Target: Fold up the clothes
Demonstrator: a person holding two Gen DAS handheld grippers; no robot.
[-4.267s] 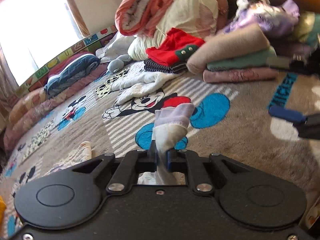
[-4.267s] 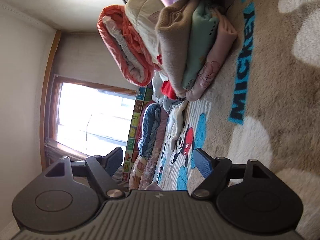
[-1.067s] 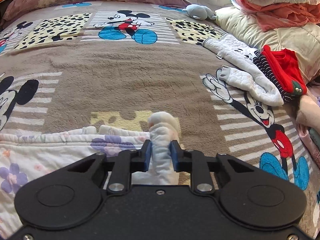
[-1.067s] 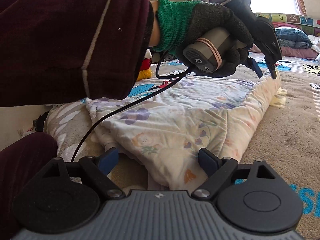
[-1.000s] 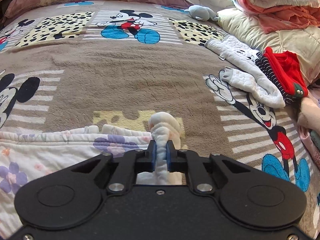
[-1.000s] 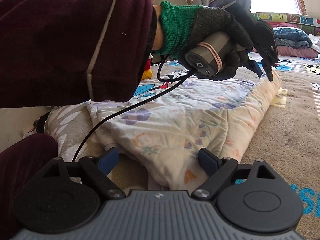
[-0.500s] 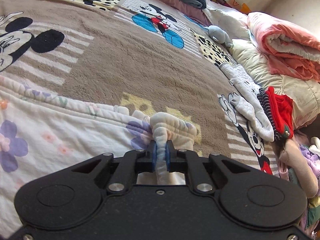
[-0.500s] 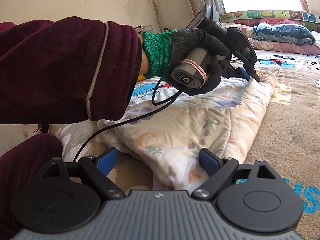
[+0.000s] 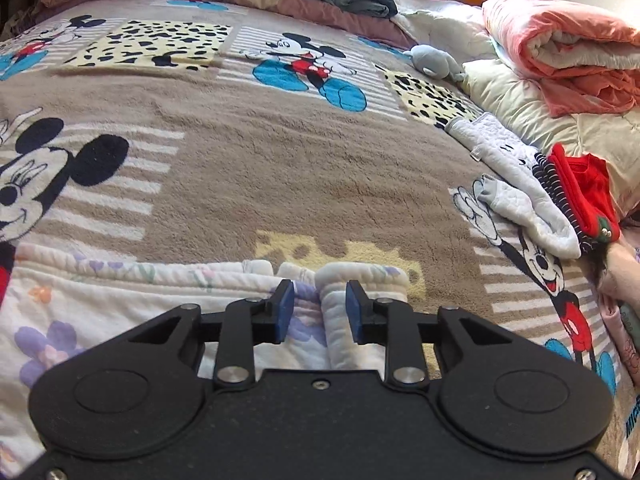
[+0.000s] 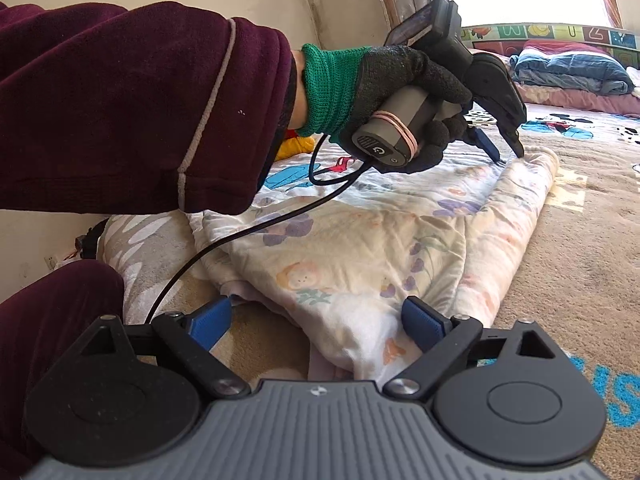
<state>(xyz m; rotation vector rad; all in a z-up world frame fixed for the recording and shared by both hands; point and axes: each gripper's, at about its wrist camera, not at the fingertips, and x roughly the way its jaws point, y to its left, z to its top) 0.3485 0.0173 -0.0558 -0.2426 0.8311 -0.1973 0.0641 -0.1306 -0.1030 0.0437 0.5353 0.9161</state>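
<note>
The left tool (image 9: 319,312) is open, with its two blue pads apart. A bunched corner of the flowery cloth (image 9: 120,320) sits between them, near the right pad. The right tool (image 10: 316,326) is wide open too, low over the near corner of the same cloth. The cloth lies folded on the cartoon mouse blanket (image 9: 240,160) on the bed. A gloved hand (image 10: 404,92) holds the left tool over the far corner.
</note>
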